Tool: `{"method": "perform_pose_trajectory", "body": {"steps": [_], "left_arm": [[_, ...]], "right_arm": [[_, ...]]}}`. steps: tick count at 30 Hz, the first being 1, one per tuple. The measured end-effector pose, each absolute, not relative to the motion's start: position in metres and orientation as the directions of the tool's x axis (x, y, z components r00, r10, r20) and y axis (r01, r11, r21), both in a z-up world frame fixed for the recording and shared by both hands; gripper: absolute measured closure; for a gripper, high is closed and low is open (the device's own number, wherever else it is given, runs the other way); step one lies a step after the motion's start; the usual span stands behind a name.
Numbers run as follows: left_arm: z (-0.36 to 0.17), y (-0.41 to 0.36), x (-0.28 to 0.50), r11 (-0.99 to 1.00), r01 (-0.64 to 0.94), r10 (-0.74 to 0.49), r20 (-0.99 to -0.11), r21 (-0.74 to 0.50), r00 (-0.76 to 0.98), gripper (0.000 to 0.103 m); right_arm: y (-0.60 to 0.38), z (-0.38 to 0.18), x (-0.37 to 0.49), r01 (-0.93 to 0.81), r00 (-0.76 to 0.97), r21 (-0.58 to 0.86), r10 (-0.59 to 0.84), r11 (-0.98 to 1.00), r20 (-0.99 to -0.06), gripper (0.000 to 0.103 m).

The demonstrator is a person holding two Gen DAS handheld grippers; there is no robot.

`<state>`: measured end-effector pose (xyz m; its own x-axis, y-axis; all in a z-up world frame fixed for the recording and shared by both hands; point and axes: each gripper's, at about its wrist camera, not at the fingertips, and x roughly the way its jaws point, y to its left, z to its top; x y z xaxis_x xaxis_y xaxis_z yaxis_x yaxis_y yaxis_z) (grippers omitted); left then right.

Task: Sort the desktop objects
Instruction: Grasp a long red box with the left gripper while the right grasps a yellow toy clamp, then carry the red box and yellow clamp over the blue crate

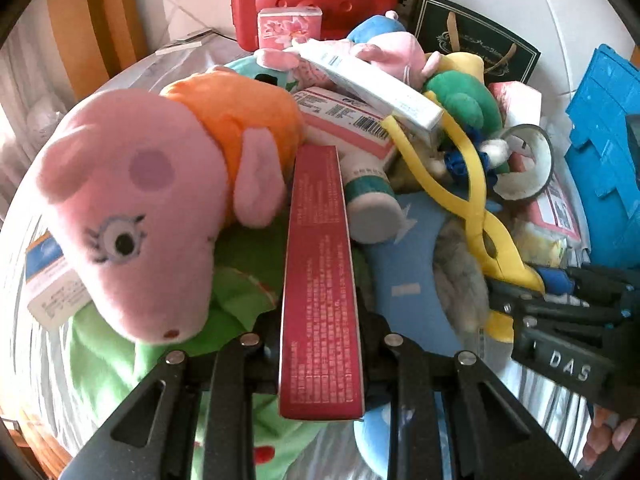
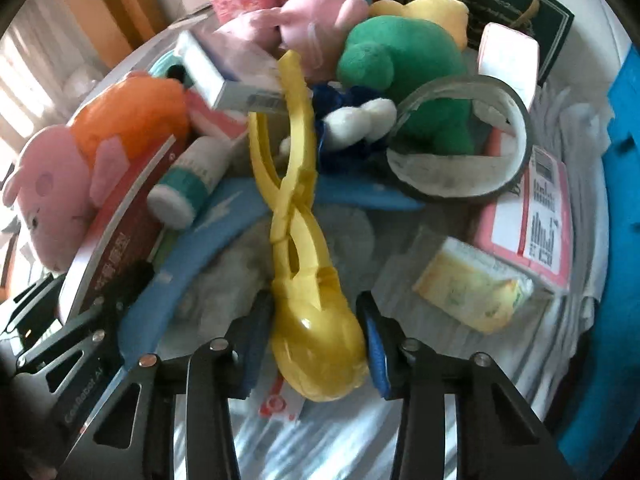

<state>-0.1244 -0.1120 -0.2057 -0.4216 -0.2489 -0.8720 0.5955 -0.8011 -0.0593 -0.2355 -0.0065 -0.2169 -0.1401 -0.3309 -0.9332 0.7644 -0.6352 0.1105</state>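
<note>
The long red box (image 1: 320,280) runs lengthwise straight away from the left wrist camera, its near end low in the frame and its far end reaching up into the pile beside the pink plush pig (image 1: 132,216) in the orange top. The left gripper (image 1: 320,340) points steeply down at the heap and its two black jaws press on the box's long sides near the near end, so it grips the box. In the right wrist view the yellow plastic tongs (image 2: 296,216) lie with their long axis running away from the camera, the rounded scoop end nearest and the two thin arms crossing and spreading toward the far side of the pile. The right gripper (image 2: 316,336) also tilts steeply downward, its blue-padded jaws standing on either side of the scoop, close against it; whether the pads actually press on it is unclear. Only the left view shows a person's fingertips (image 1: 612,436) at the lower right edge and the other gripper's body beside them. Only the right view shows the grey tape roll (image 2: 460,140) fully and the pale yellow packet (image 2: 472,292) lying just right of the tongs.
</note>
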Motion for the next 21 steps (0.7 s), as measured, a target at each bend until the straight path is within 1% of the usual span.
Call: {"method": "perform_pose_trajectory", "body": {"steps": [1,2,3,4,5,6,8,14,21], "left_arm": [[-0.206,-0.112,-0.127,-0.801,0.596,-0.250,-0.873,-0.056,-0.418,0.078],[-0.207,-0.112,-0.128,-0.800,0.597,-0.253,-0.874,-0.053,-0.416,0.078],[-0.206,-0.111,-0.129,-0.800,0.599,-0.257,-0.873,-0.049,-0.415,0.078],[-0.204,-0.109,-0.129,-0.800,0.599,-0.265,-0.871,-0.041,-0.414,0.079],[-0.202,-0.108,-0.127,-0.798,0.602,-0.273,-0.868,-0.037,-0.416,0.079],[-0.199,-0.106,-0.124,-0.796,0.604,-0.280,-0.863,-0.036,-0.421,0.079],[-0.192,-0.100,-0.118,-0.795,0.606,-0.299,-0.853,-0.025,-0.428,0.079],[-0.155,-0.081,-0.102,-0.788,0.616,-0.362,-0.806,-0.004,-0.468,0.079],[-0.098,-0.050,-0.083,-0.788,0.615,-0.410,-0.732,-0.016,-0.545,0.079]], "right_arm": [[-0.009,-0.217,-0.237,0.771,-0.141,0.112,-0.340,-0.627,-0.930,0.059],[-0.012,-0.219,-0.239,0.772,-0.146,0.105,-0.336,-0.626,-0.930,0.052],[-0.017,-0.220,-0.242,0.773,-0.156,0.100,-0.341,-0.627,-0.927,0.051],[-0.020,-0.222,-0.245,0.772,-0.159,0.107,-0.353,-0.626,-0.922,0.053],[-0.021,-0.224,-0.249,0.765,-0.143,0.129,-0.362,-0.631,-0.921,0.068],[-0.020,-0.224,-0.252,0.751,-0.105,0.183,-0.388,-0.635,-0.916,0.075],[-0.012,-0.215,-0.248,0.747,-0.129,0.175,-0.398,-0.641,-0.908,0.079],[0.024,-0.175,-0.224,0.755,-0.154,0.215,-0.486,-0.619,-0.860,0.079],[0.063,-0.094,-0.199,0.767,-0.251,0.214,-0.589,-0.605,-0.768,0.079]]}}
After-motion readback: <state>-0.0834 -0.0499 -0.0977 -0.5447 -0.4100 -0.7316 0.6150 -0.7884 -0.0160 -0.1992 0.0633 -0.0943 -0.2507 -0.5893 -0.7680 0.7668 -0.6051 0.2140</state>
